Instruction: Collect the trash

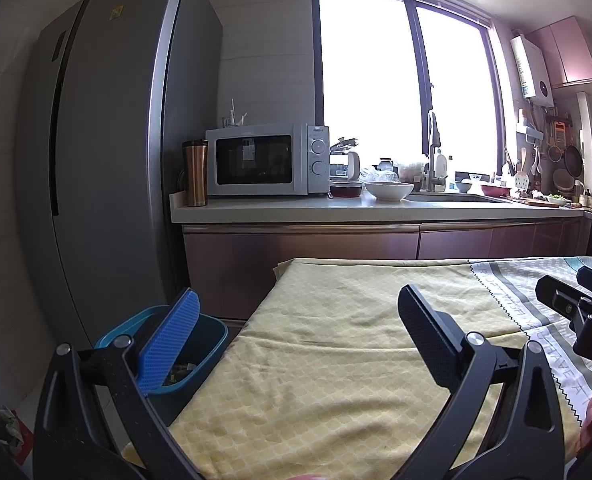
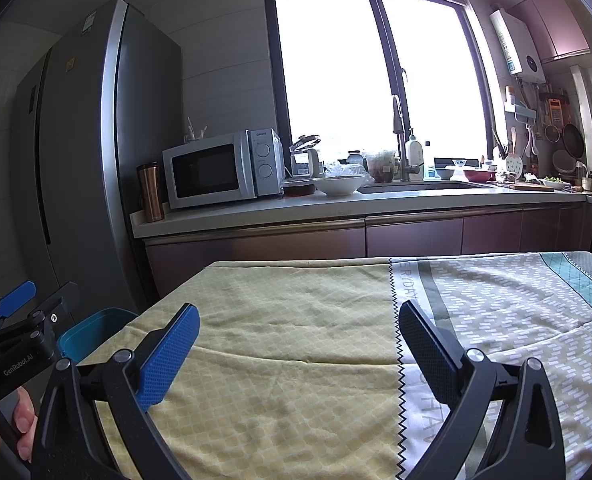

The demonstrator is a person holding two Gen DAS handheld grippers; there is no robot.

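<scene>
Fingers, left gripper [image 1: 296, 320]: spread wide, nothing between them; 1 blue pad [image 1: 167, 344] hangs over the bin, the black one over the cloth.
Fingers, right gripper [image 2: 298, 332]: spread wide, released, nothing held.
Trash bin [image 1: 209, 338]: blue, on the floor at the near left corner of the table, just beside the cloth edge; some scraps lie inside it.
Tablecloth [image 1: 328, 360]: yellow on the left, grey and teal pattern on the right; no loose trash shows on the visible part.
Counter [image 2: 336, 204]: far side, under the window; carries a microwave [image 2: 219, 168], a copper tumbler [image 2: 149, 192] and a white bowl [image 2: 342, 184].
Progress: judged late or complete. The bin already holds scraps and the cloth looks bare.
Remaining: nothing left to collect can be identified; the near table edge is hidden behind both grippers, so it cannot be checked.
</scene>
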